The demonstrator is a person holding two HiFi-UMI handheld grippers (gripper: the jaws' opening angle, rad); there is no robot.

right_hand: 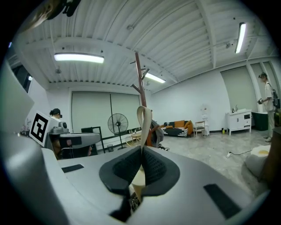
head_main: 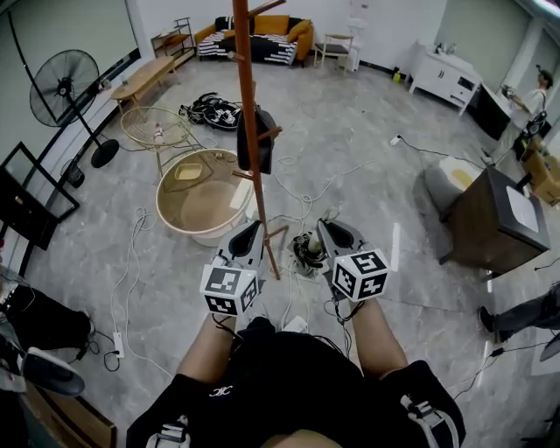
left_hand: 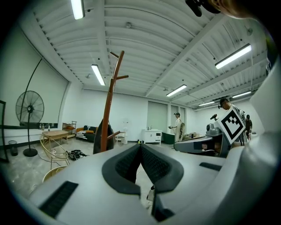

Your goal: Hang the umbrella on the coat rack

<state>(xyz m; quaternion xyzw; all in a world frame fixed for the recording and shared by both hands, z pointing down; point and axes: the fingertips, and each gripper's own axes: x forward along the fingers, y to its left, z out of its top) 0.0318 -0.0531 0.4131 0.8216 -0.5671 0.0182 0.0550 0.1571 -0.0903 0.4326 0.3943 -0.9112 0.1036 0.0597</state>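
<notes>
The right hand-held gripper (right_hand: 141, 151) pinches the umbrella (head_main: 308, 248) by its beige strap (right_hand: 144, 117). The umbrella hangs just right of the coat rack (head_main: 249, 131), apparently ready for hooking. The left hand-held gripper (left_hand: 140, 147) is closed on nothing.

Coat rack (head_main: 248, 105) top beyond head view's upper edge; umbrella (right_hand: 144, 116) largely under right tongs (right_hand: 141, 149).

Coat rack (head_main: 249, 131) reddish-brown; strap (right_hand: 144, 118) beige; fingers (right_hand: 156, 169) black, ribbed; floor (head_main: 367, 131) grey, marbled; sofa (head_main: 273, 24) orange.
</notes>
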